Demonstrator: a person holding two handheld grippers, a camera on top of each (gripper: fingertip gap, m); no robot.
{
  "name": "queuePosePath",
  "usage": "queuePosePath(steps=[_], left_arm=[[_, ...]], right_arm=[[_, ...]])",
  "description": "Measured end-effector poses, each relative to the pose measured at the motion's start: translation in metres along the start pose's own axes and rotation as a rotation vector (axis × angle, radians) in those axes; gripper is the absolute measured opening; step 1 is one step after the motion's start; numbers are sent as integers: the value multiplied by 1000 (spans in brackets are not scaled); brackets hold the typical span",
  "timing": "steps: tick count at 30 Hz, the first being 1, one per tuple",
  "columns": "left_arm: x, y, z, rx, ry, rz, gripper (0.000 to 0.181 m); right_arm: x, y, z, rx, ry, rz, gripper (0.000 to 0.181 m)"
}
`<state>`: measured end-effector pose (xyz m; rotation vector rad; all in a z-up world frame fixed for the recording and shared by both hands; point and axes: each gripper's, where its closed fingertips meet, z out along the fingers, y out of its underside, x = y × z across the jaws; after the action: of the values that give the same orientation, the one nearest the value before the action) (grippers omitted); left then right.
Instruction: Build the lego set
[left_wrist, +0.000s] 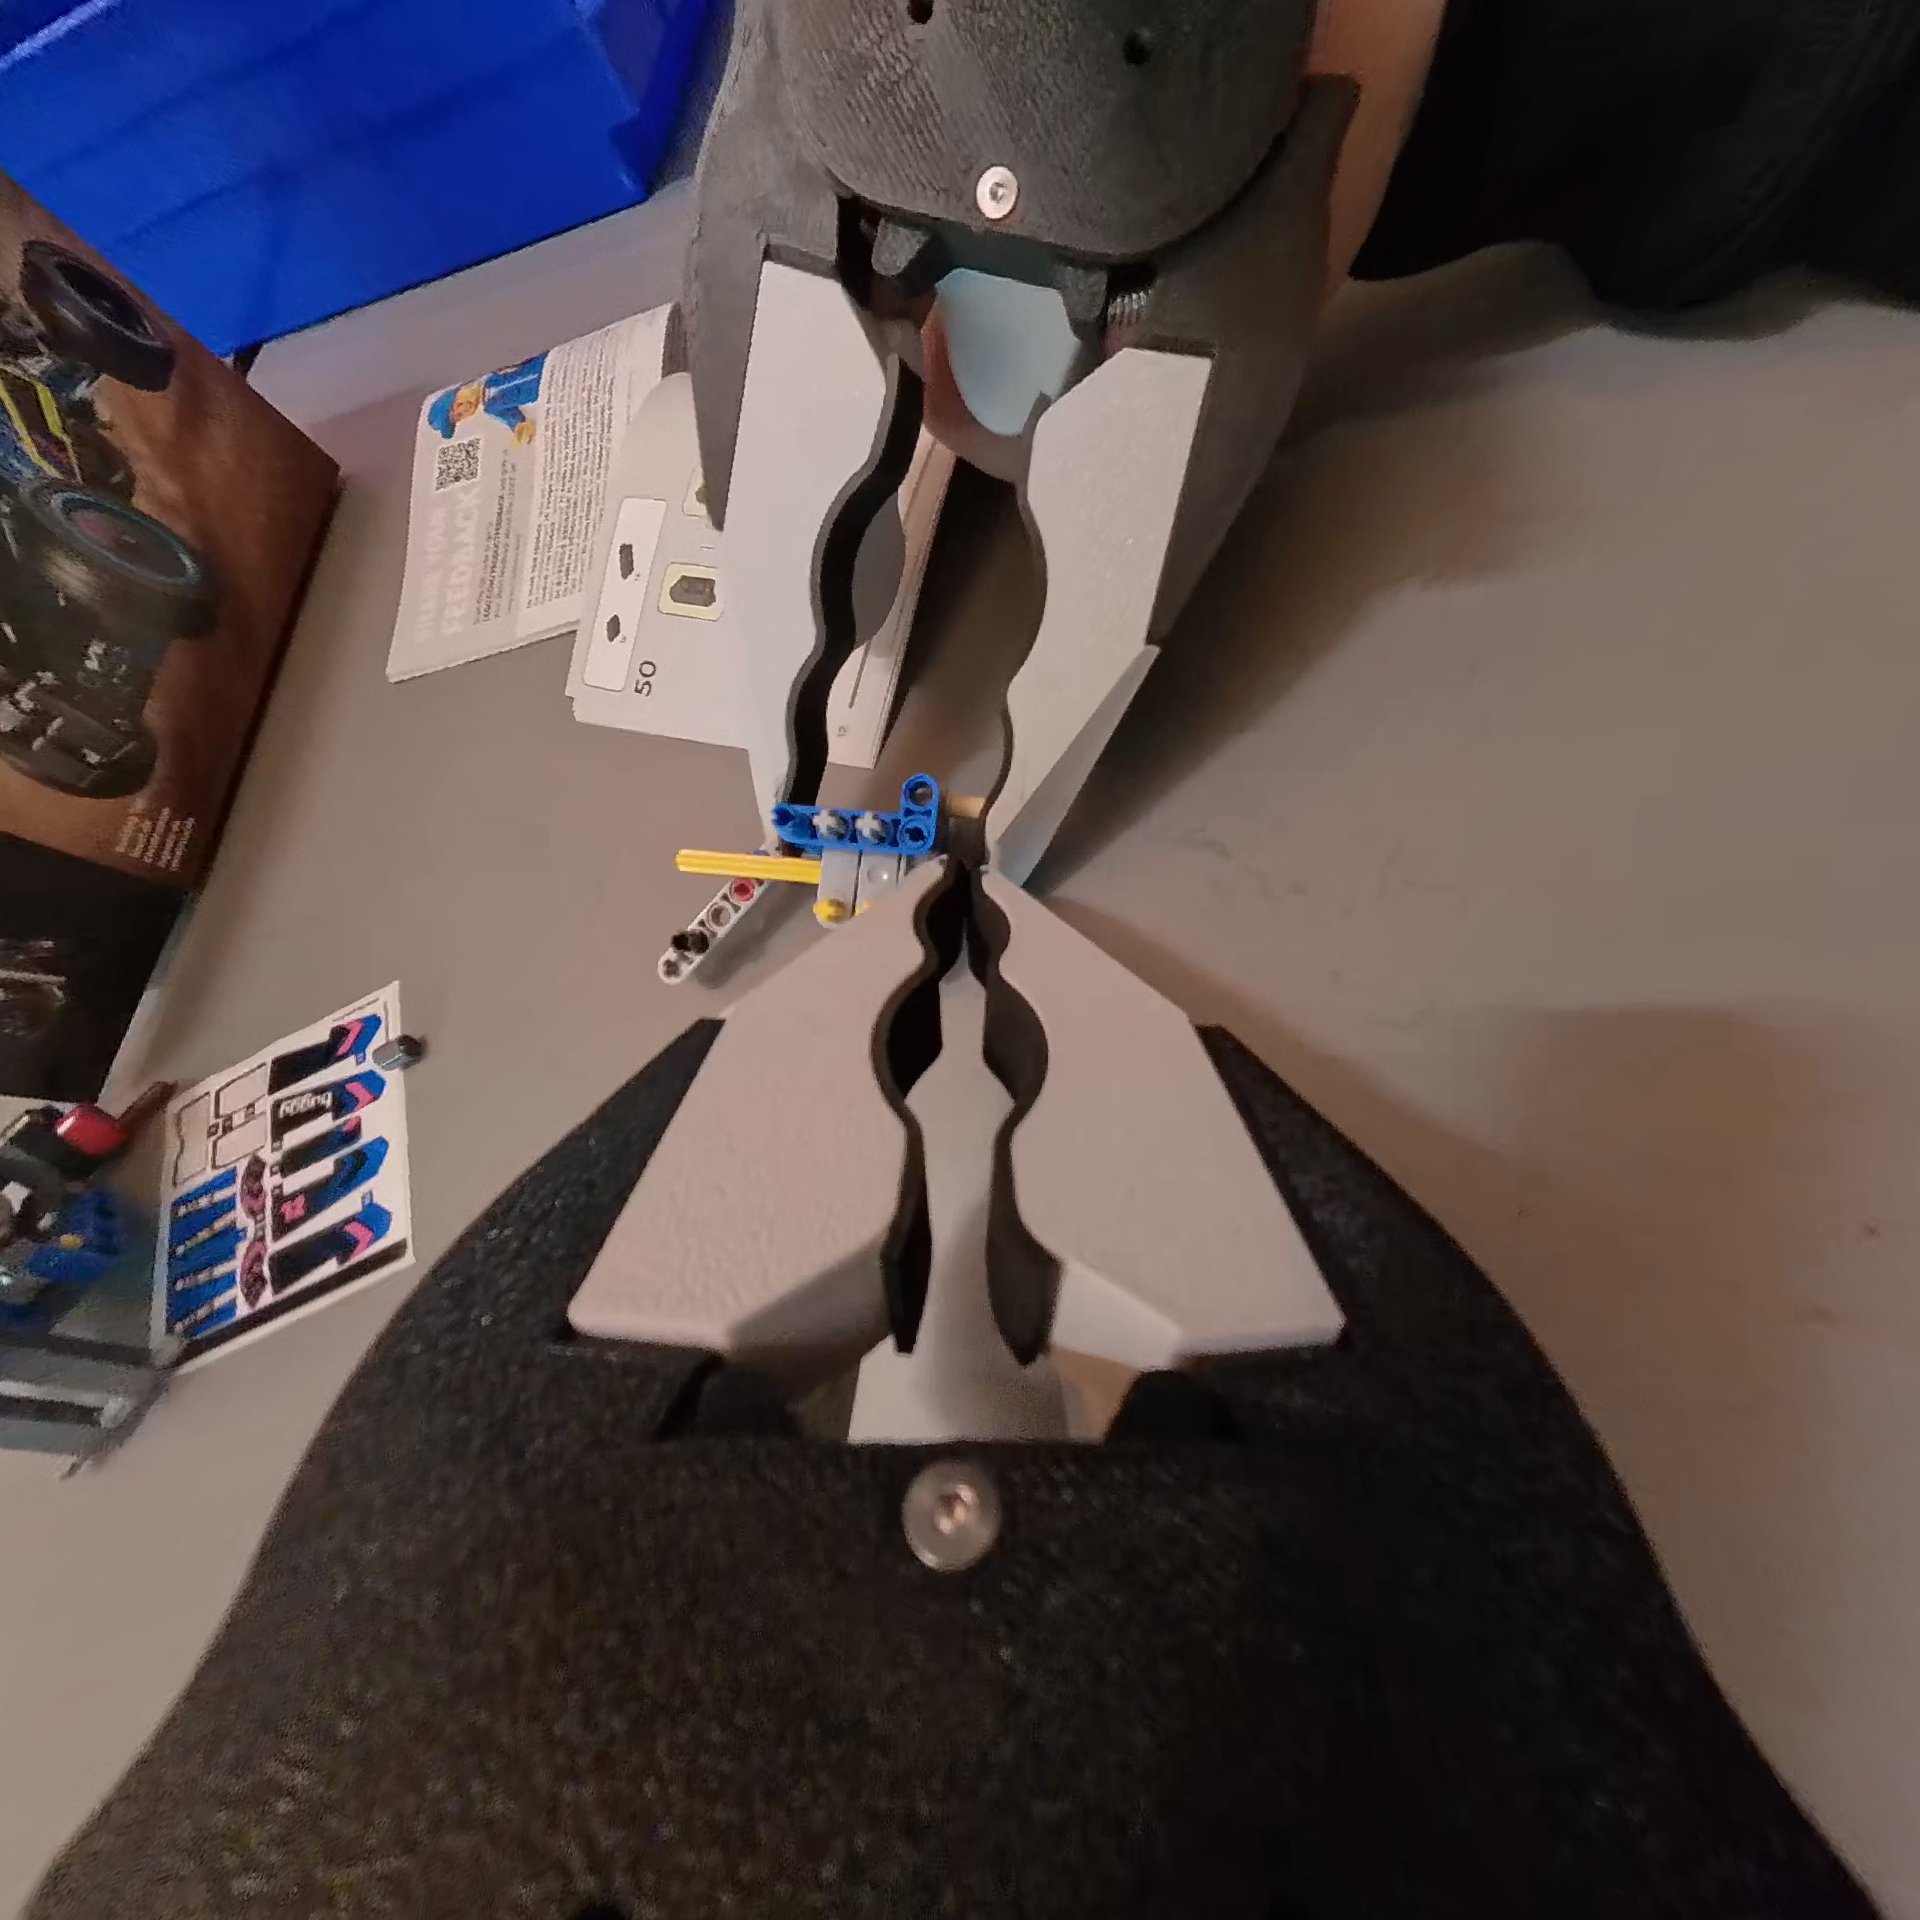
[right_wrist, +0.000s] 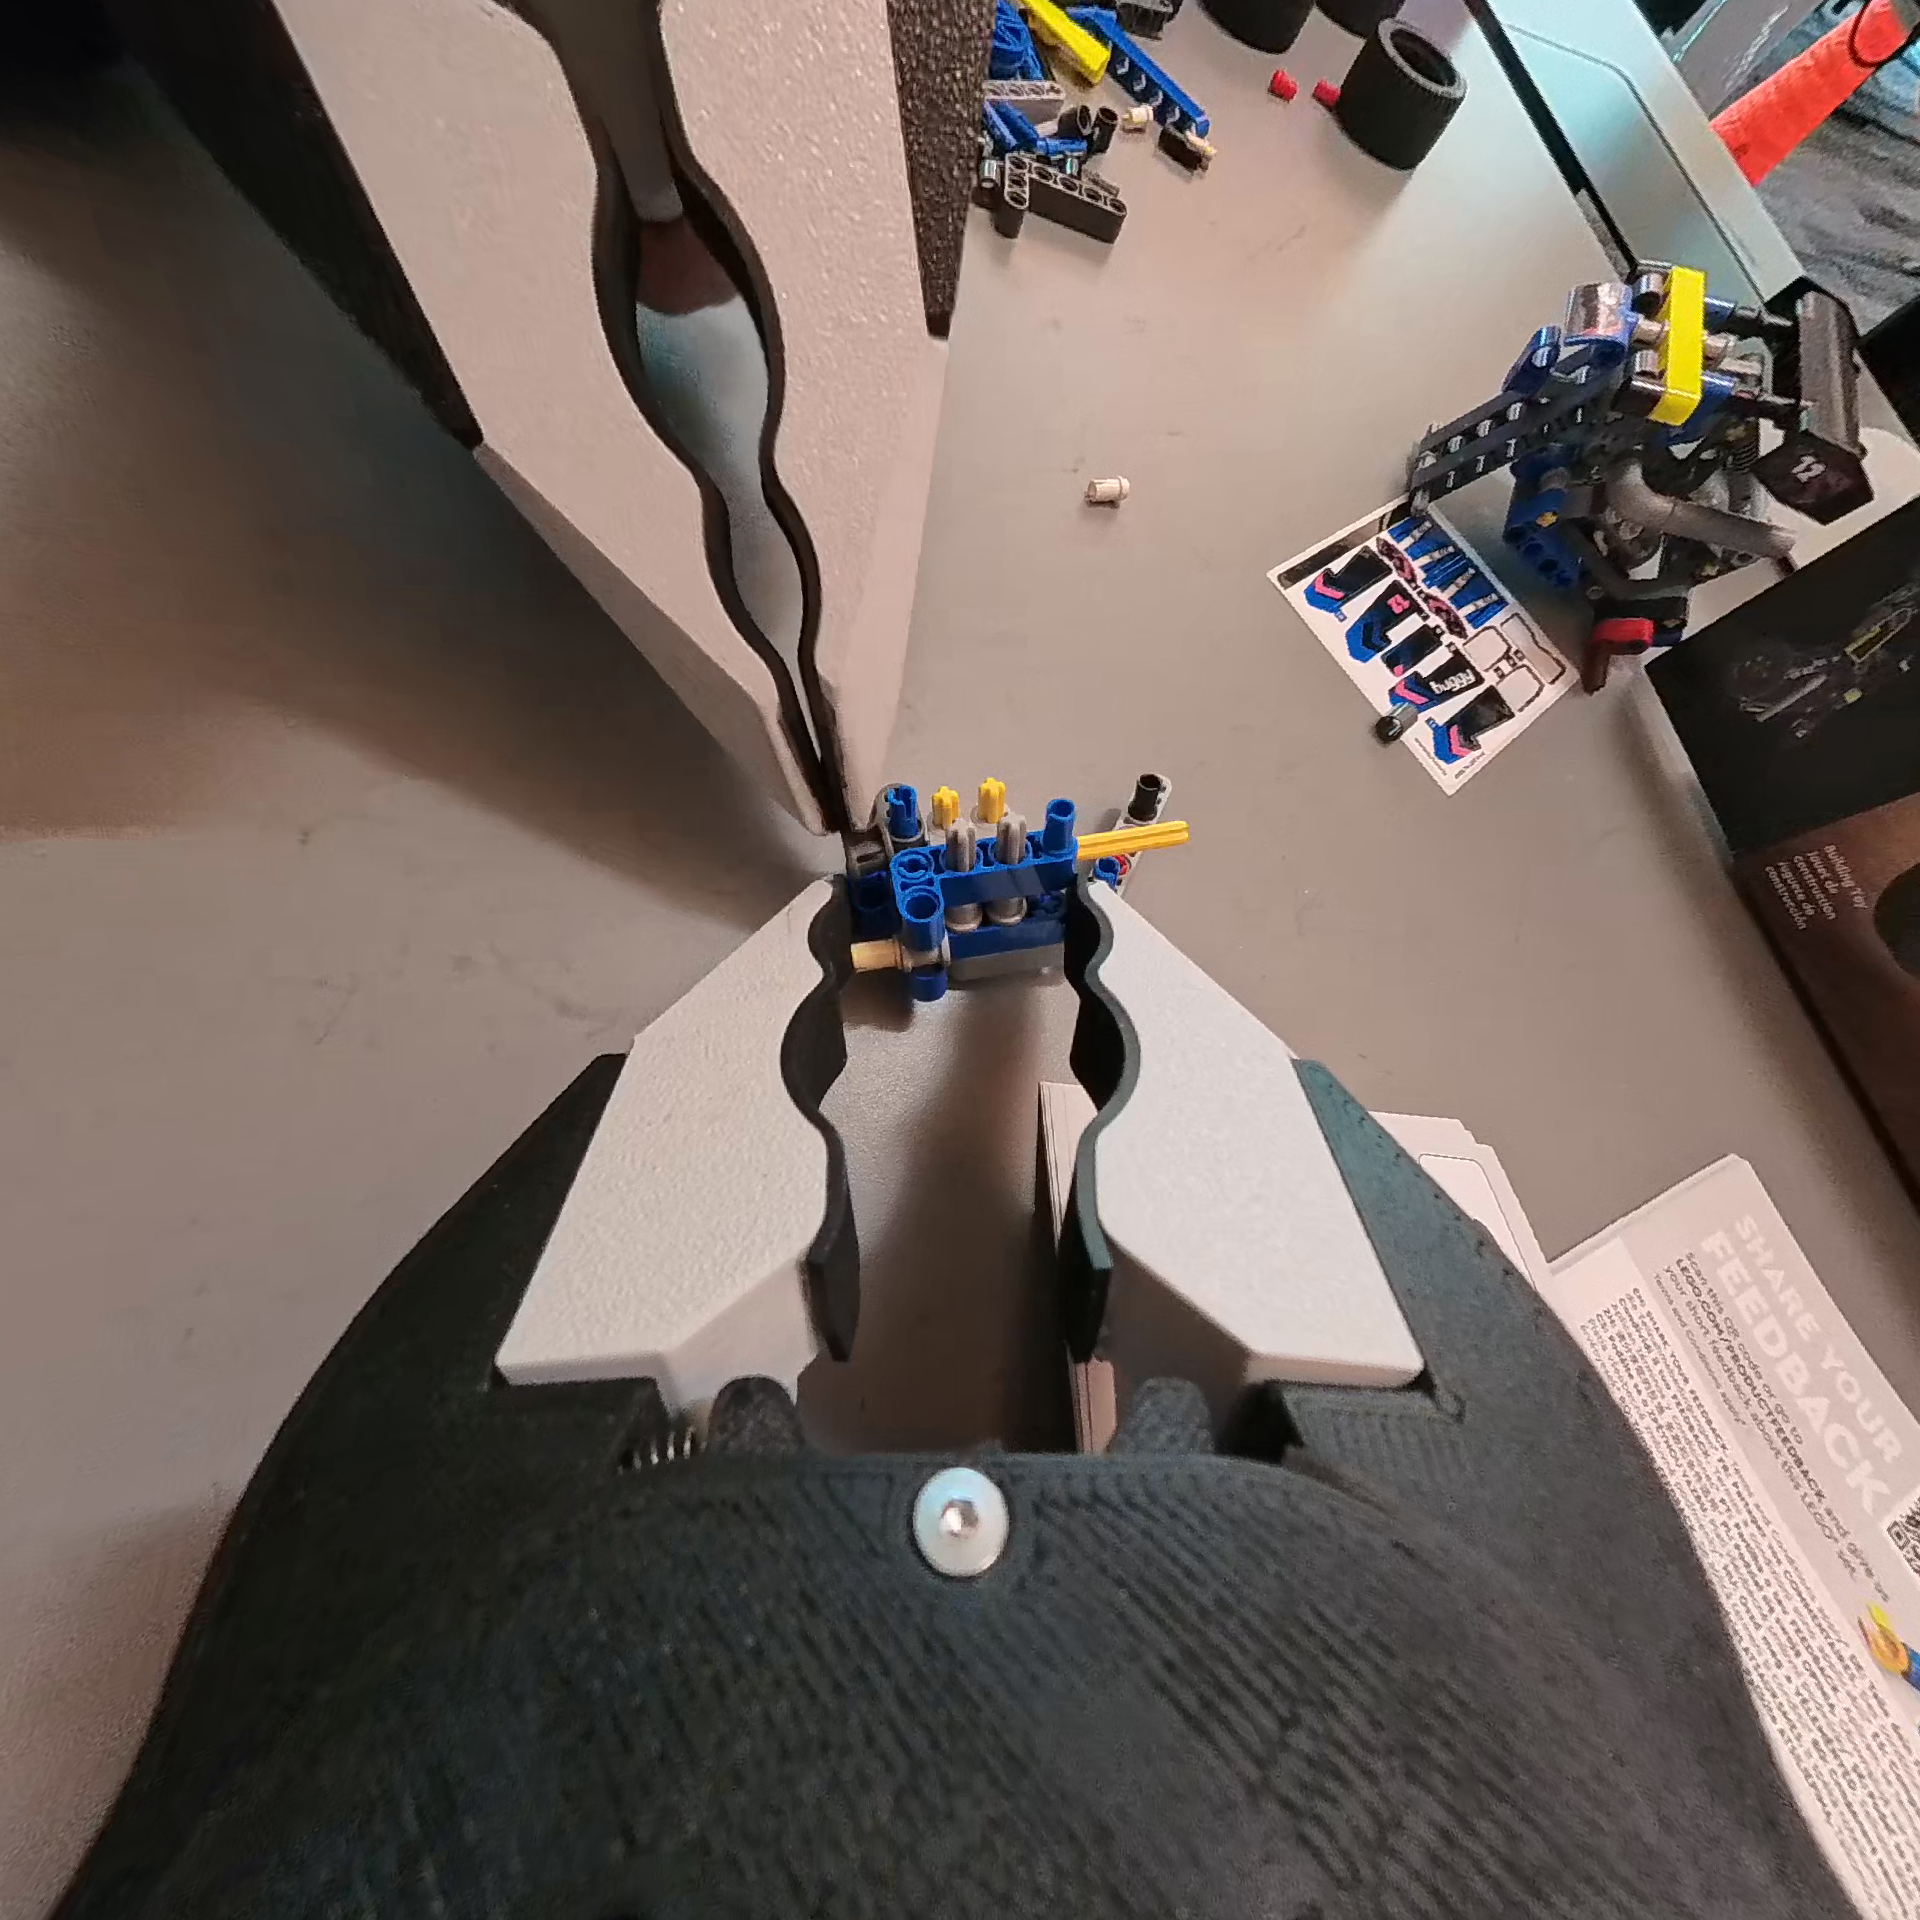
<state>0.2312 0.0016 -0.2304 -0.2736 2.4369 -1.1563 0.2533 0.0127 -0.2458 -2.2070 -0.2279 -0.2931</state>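
A small lego assembly (right_wrist: 966, 904) of blue beams, grey pins and a yellow axle (right_wrist: 1132, 836) is held just above the grey table. My right gripper (right_wrist: 961, 914) is shut on it, one finger on each side. My left gripper (left_wrist: 951, 894) comes from the opposite side and is shut on a grey part at the assembly's corner (right_wrist: 862, 847). In the left wrist view the assembly (left_wrist: 862, 826) sits between the right gripper's fingertips (left_wrist: 894, 821). In the right wrist view the left gripper (right_wrist: 831, 810) reaches down from the top.
A grey beam with a black pin (left_wrist: 707, 935) lies beside the assembly. A sticker sheet (right_wrist: 1423, 634), a partly built blue buggy (right_wrist: 1662, 447) and the set's box (right_wrist: 1818, 779) stand to the right. Loose parts (right_wrist: 1091, 104) and tyres (right_wrist: 1397, 94) lie far off. The booklet (left_wrist: 623, 582) and a blue bin (left_wrist: 312, 135) show in the left wrist view. Left and right tips are no more than a few centimetres apart.
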Motion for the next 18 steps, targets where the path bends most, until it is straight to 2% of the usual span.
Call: queuePosePath(steps=[9,18], left_arm=[[0,4,-7,91,40,103,0],[0,5,-7,100,92,77,0]], right_arm=[[0,0,0,1,-2,0,40],[0,0,0,1,-3,1,40]])
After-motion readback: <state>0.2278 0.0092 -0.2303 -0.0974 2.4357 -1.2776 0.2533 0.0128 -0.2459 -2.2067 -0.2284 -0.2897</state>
